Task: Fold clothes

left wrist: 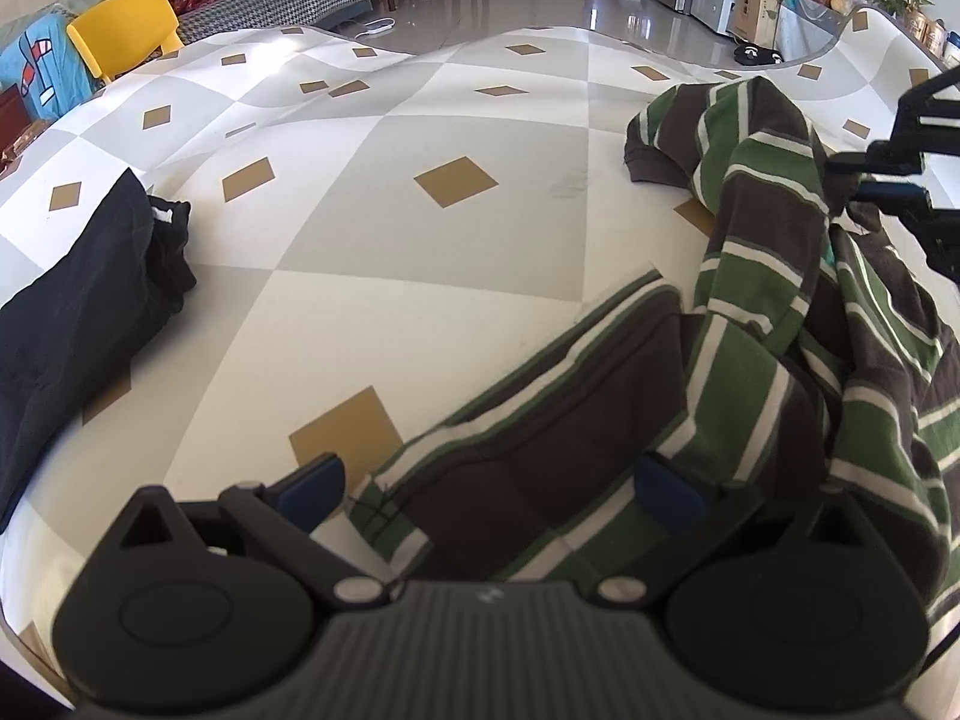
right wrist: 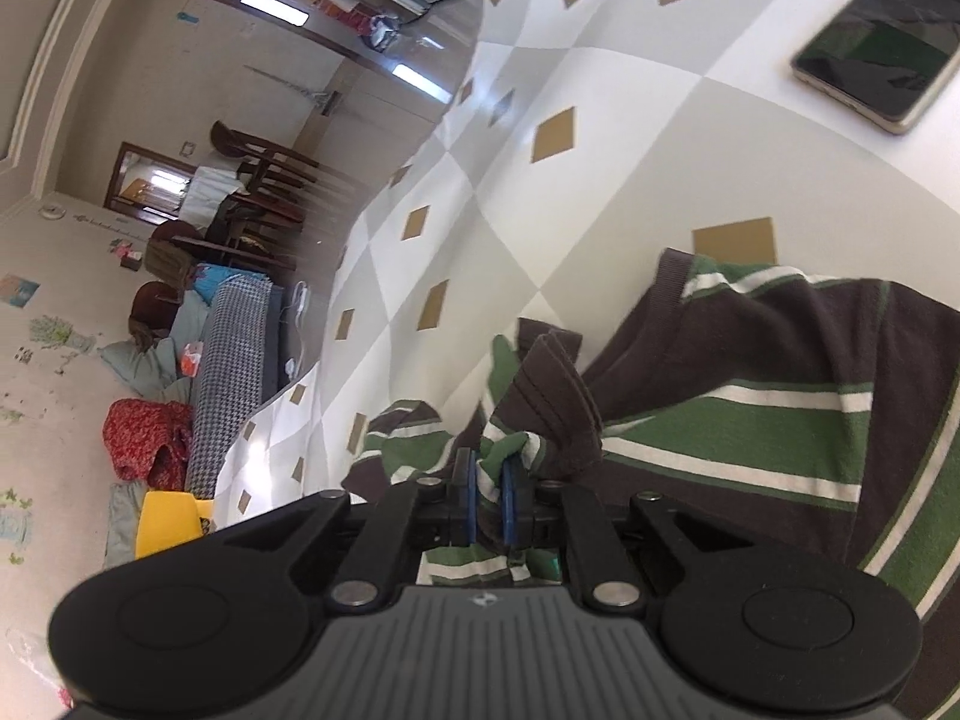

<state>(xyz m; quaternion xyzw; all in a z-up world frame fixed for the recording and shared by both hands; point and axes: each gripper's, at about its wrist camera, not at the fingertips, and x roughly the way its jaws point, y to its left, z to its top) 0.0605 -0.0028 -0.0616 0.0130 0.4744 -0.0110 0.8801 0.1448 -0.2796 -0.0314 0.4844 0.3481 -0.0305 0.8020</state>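
Note:
A green, brown and white striped shirt (left wrist: 774, 324) lies partly bunched on the checked tablecloth (left wrist: 420, 276). My left gripper (left wrist: 489, 489) is open, its blue pads on either side of the shirt's flat lower edge near the table's front. The right gripper (left wrist: 882, 177), seen at the right edge of the left wrist view, lifts a fold of the shirt off the table. In the right wrist view, the right gripper (right wrist: 487, 498) is shut on a pinched bunch of the striped shirt (right wrist: 750, 414), rolled sideways.
A black garment (left wrist: 78, 312) lies folded at the table's left side. A dark smartphone (right wrist: 876, 42) rests on the tablecloth (right wrist: 600, 138) beyond the shirt. A yellow chair (left wrist: 126, 30) and a sofa stand past the far left edge; dining chairs stand farther back.

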